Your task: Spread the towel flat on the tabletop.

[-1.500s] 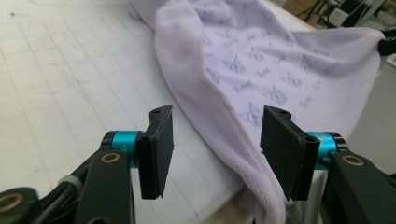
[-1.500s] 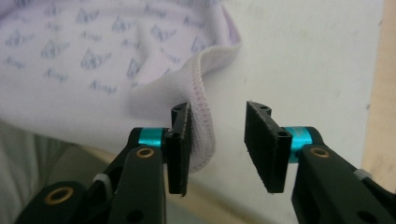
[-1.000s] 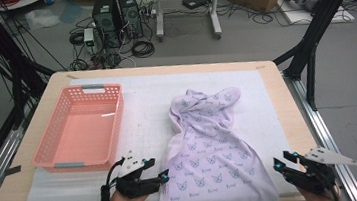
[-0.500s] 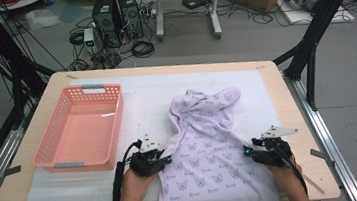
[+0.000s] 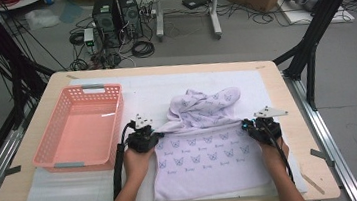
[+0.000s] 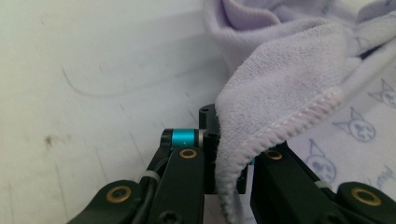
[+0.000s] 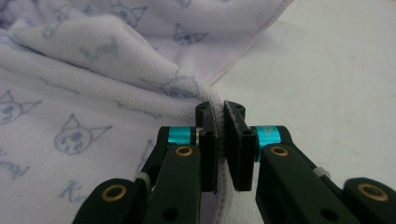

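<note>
Fingers [image 7: 219, 144] both pairs clamped on stitched hems | towel [image 5: 207, 157]: fluffy lilac terry, cartoon-face print, rumpled top

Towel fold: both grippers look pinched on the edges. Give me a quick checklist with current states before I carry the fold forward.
1. Left gripper has the towel between its jaws: ok, the stitched hem runs down through them in the left gripper view.
2. Right gripper has fabric pinched: ok, jaws closed on the hem in the right gripper view.
3. Both grips at about the same level on opposite side edges: ok in the high view.
4. How deep each bite is: cannot tell.
5. Far half lying flat: not ok, it is bunched in a heap beyond the grippers.
6. Basket apart from the towel: ok, it sits beside it on the left.
</note>
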